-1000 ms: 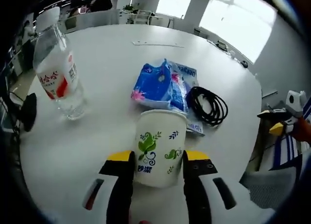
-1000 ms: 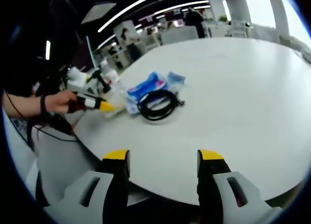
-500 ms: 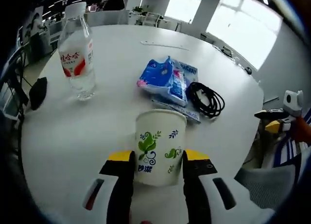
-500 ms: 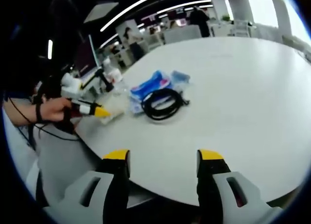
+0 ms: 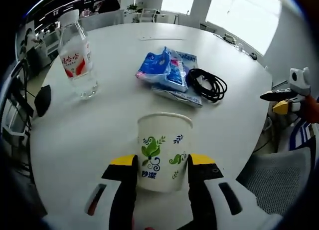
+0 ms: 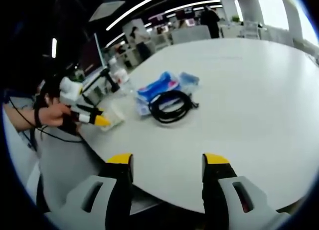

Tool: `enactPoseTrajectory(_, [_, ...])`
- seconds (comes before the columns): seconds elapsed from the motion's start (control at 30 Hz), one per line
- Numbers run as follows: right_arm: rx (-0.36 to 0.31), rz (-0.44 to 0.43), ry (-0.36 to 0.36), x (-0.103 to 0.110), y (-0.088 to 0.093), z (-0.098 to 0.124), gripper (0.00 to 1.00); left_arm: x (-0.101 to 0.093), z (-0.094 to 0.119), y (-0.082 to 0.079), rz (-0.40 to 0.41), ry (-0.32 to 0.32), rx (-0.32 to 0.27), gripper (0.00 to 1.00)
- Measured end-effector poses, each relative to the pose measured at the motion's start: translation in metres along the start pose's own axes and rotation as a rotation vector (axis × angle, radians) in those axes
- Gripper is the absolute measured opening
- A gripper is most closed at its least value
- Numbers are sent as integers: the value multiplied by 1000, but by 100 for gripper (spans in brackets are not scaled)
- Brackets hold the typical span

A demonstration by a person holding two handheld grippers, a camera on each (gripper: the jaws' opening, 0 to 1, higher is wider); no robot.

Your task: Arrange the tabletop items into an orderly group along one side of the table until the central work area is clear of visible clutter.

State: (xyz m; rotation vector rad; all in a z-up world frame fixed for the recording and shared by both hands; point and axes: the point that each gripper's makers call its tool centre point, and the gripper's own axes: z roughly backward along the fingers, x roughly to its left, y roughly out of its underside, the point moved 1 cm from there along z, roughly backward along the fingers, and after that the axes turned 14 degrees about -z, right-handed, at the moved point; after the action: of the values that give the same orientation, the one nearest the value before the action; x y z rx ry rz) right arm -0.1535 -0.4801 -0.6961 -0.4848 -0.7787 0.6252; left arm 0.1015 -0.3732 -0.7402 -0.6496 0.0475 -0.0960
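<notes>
White table [image 5: 99, 140]: paper cup [image 5: 163, 150], green leaf print, upright btwn jaws.

White paper cup [image 5: 164, 151] with green leaf print, blue tissue pack [image 5: 164, 73], black cable [image 5: 206, 85].

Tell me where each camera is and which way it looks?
Left gripper view: rides the left hand-held gripper, looking across the white table past the paper cup it grips.
Right gripper view: rides the open right hand-held gripper, facing the table from its edge; the person's hand shows at left.
Shared: black cable, blue packets.
</notes>
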Motion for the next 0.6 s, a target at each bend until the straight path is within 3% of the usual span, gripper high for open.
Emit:
enactPoseTrajectory(0.3, [-10,12,-7,3,-9,-2,54,-1,-6,2,-14,12,26,40])
enactPoseTrajectory(0.6, [-16,35,-21,8,-22,-6,53,3,-1,0,41,-2,0,39])
